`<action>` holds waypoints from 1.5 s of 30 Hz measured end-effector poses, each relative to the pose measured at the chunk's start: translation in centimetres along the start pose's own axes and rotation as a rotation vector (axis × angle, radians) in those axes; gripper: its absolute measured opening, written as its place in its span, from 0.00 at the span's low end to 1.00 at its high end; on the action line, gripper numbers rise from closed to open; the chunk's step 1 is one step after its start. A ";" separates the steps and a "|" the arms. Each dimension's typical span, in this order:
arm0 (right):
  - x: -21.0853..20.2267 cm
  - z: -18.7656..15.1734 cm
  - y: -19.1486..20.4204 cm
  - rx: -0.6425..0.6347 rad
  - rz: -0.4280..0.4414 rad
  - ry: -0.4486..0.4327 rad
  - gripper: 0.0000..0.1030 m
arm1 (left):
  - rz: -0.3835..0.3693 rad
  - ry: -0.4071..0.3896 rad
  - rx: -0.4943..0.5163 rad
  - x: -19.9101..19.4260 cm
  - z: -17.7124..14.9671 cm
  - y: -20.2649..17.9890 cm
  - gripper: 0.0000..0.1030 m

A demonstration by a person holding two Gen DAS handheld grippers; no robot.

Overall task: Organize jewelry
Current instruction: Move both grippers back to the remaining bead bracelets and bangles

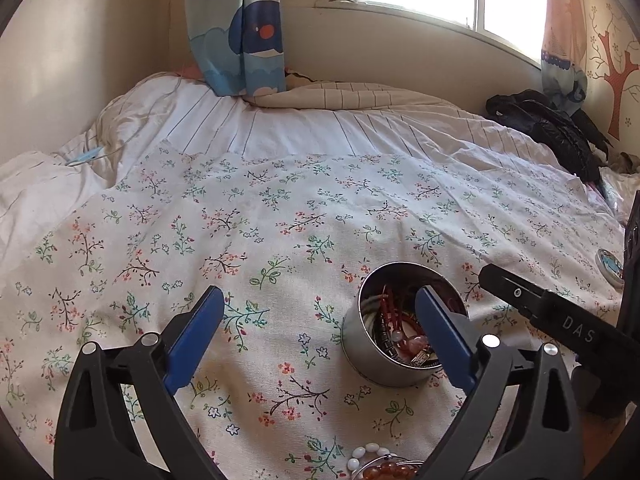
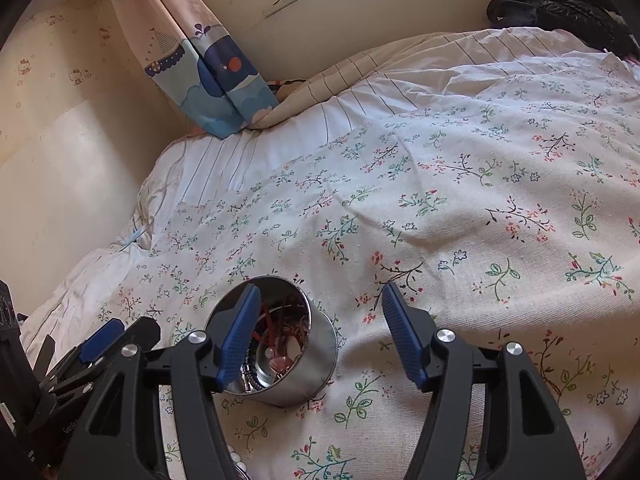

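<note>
1. Hovering over the bed (image 1: 280, 200), both tools sat low above the floral sheet, angled down toward the round metal tin (image 1: 374, 364).
2. Left hand-held gripper (image 1: 320, 336): jaws spread about as wide as they go, nothing between the pads. Its right finger (image 1: 444, 340) overlapped the tin's mouth in its own view; contact with the rim could not be told.
3. Right hand-held gripper (image 2: 316, 332): jaws partly open, nothing clamped. Its left finger (image 2: 236, 340) sat across the tin's opening in the right wrist view, the other finger well clear over bare sheet.
4. Tin stood upright on the sheet, mouth up, no lid on. Inside: red cord, beads, a dark link band, tangled.
5. Key relation: tin lay right of the left tool's centreline and left of the right tool's centreline, so between the two, close in front of both. Neither was clearly nearer.
6. Loose beaded bracelets (image 1: 380, 466), white and amber, lay on the sheet just below the left tool, nearer that hand.
7. A small round lid-like disc (image 1: 610, 264) sat off to the far right, partly hidden.
8. My read: the loose bracelets were the next pick, left side better placed.
</note>
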State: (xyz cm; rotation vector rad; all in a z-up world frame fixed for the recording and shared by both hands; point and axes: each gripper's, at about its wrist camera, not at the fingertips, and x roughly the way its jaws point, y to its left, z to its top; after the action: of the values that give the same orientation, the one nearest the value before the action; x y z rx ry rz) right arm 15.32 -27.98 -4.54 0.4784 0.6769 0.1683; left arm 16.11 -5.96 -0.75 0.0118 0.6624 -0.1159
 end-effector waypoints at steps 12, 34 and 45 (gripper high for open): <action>-1.0 -1.0 0.6 -0.033 -0.016 0.066 0.64 | -0.011 0.070 -0.058 0.4 -0.9 1.9 0.90; -2.7 -10.8 4.7 -0.502 -0.243 0.342 0.71 | -0.020 0.164 -0.029 -5.0 -6.3 4.0 0.90; -4.7 -7.8 0.0 -0.345 -0.442 0.243 0.74 | -0.114 0.182 0.345 -6.4 -9.8 -3.2 0.90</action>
State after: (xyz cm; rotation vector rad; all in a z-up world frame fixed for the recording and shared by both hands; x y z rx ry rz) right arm 6.76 -26.49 -7.19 -0.0303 0.9539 -0.0772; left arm 4.76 -7.97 -4.46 0.3195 0.8185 -0.3414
